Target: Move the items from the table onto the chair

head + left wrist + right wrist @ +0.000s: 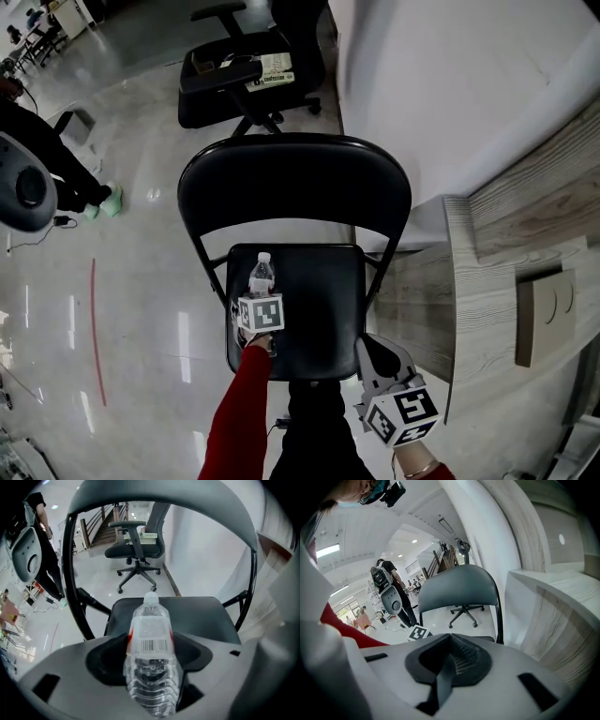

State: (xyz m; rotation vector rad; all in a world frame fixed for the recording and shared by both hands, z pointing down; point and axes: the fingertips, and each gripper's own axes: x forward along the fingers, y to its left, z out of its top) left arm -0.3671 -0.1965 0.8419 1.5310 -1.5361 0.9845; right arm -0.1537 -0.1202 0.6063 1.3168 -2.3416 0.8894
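Chair (319, 291), black folding type, sat straight ahead of the person, backrest on the far side. Worktop (487, 319) ran along the chair's right, just beside the seat edge. One flat tan panel (546, 314) lay on it, well apart from both hands; couldn't tell what it was. Office chair (246, 80) stood further back, not involved.

Left hand-held gripper (150, 663) was over the seat's left half, angled steeply down. Its jaws stood fairly wide, clamped on a clear water bottle (262, 274), pads on the body at about label height. Right hand-held gripper (449, 658) was fully closed with nothing in it, parked off the seat's front right corner, between chair and worktop.

Key relation: the bottle's long axis ran straight out along the left jaws, cap (150, 598) at the far end toward the backrest, base back in the gripper's throat. That put the bottle above the seat, inside its outline. No view showed whether it touched the seat.

My read: next move looked like a short drop and release by the left hand. The bottle was round, so laid on its side it could roll toward the seat edge. The right hand was nearer the worktop, so the better pick for the panel.
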